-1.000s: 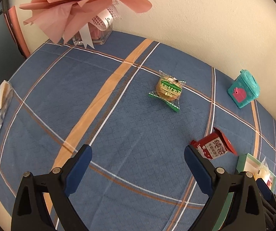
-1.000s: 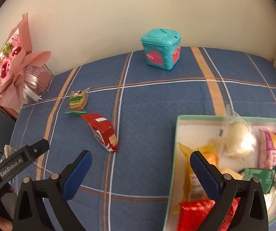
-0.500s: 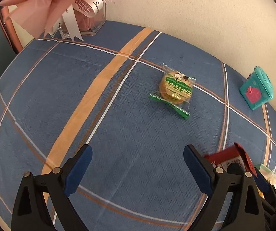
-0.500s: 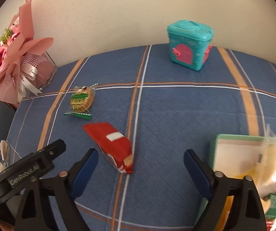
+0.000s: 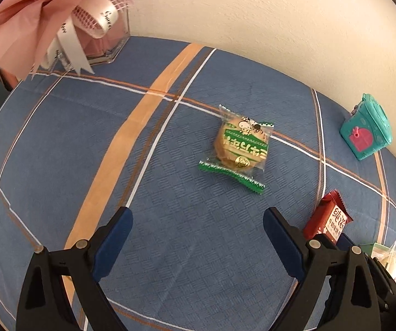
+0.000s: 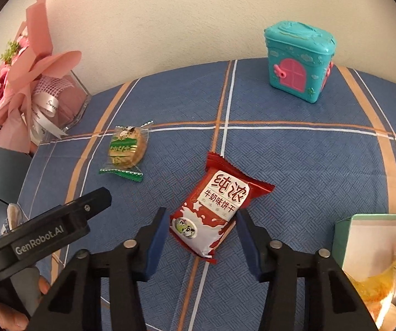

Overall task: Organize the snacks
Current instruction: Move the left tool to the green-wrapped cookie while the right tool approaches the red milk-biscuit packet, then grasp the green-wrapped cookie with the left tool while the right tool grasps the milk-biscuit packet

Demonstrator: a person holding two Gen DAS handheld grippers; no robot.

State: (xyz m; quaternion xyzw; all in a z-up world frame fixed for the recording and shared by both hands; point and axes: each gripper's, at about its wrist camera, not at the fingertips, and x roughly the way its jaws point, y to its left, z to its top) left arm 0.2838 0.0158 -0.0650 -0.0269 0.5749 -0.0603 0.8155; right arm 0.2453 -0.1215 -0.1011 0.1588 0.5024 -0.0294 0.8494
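Note:
A red biscuit packet [image 6: 216, 208] lies on the blue plaid cloth; its near end sits between the open jaws of my right gripper [image 6: 202, 222], which straddle it without closing. It also shows in the left wrist view [image 5: 330, 219]. A round cookie in a clear green-edged wrapper [image 5: 239, 147] lies ahead of my left gripper [image 5: 198, 224], which is open, empty and short of it. The cookie also shows in the right wrist view [image 6: 124, 149]. The green snack box [image 6: 363, 220] with several snacks inside is at the lower right.
A pink bouquet in a clear vase [image 6: 32, 88] stands at the back left by the wall. A teal toy house [image 6: 298, 63] stands at the back right. The left gripper's body [image 6: 46, 234] sits left of the right gripper.
Both grippers moved forward. The right gripper came up to the red packet and its jaws narrowed around it. The left gripper closed in on the cookie.

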